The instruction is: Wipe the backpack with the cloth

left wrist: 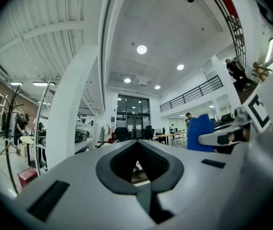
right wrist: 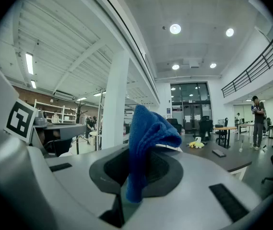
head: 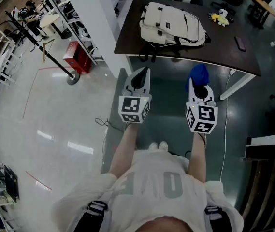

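Where the person stands: short of the dark table point(head: 224, 52), both grippers held out side by side and well apart from each other.
Left gripper point(head: 146, 71): jaws pressed together to a point, with nothing between them; only the hollow between the dark pads point(left wrist: 161, 164) shows daylight behind the tips.
Right gripper point(head: 192, 82): jaws pinching a blue cloth point(head: 198, 75), which bunches up above the tips and flops over to one side; a strip of it hangs down between the pads.
Cloth, from the right gripper's own view: a thick blue fold point(right wrist: 146, 138) standing straight up out of the closed jaws, blocking the middle of the scene ahead.
Backpack point(head: 173, 25): cream-white with dark straps, lying flat on the table ahead of both sets of jaws and well clear of them, nearer the left gripper's line than the right's.
Beyond the right jaws: a small yellow toy point(head: 219, 17) and a dark flat object point(head: 240, 43) on the table, past the backpack.
Off to the left jaws' outer side: a red box point(head: 77, 57) on the pale floor.
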`<state>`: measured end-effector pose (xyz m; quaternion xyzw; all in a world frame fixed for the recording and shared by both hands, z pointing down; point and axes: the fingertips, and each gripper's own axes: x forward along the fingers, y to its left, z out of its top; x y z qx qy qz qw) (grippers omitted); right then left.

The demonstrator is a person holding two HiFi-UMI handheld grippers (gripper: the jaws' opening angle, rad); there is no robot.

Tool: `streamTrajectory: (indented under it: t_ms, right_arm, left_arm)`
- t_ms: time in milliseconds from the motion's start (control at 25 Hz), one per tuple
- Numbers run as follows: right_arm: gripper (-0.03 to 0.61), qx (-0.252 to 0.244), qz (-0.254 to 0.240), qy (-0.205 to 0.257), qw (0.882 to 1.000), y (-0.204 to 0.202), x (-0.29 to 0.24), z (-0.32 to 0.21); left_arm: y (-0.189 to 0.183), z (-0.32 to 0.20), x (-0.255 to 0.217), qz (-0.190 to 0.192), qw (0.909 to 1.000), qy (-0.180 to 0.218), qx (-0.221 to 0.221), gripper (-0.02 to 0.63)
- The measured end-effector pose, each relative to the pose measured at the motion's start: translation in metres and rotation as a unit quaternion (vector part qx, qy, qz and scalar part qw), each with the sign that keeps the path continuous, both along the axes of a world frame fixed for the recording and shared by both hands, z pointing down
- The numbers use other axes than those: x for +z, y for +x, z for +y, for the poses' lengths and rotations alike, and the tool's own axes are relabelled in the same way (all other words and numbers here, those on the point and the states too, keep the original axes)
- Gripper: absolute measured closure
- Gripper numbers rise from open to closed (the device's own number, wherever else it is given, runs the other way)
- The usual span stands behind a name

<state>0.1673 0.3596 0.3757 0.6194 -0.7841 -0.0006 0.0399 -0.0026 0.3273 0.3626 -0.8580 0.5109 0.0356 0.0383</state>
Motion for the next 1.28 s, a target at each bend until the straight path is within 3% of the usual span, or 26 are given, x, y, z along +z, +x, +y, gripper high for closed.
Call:
streamTrajectory:
  t_ms: [560,960,1280]
  right_arm:
    - [0.534,-0.018,-0.004,-0.012,1.000,-0.004,0.015,-0.009]
    - [0.534,-0.043,-0.095,-0.023,0.994,0.004,0.030,-0.030]
    - [0.534,-0.111,-0.067,-0.069,0.989,-0.066,0.066,-0.090]
  left_arm:
    - [0.005,-0.005,0.014,-0.010,0.9999,-0.013,0.002,0.610]
    - [-0.001,-0.014,0.036,0.004,0.9991,-0.041,-0.012,0.609]
    - [-0.043,-0.071,0.057,0.014,0.9979,-0.050,-0.040,0.610]
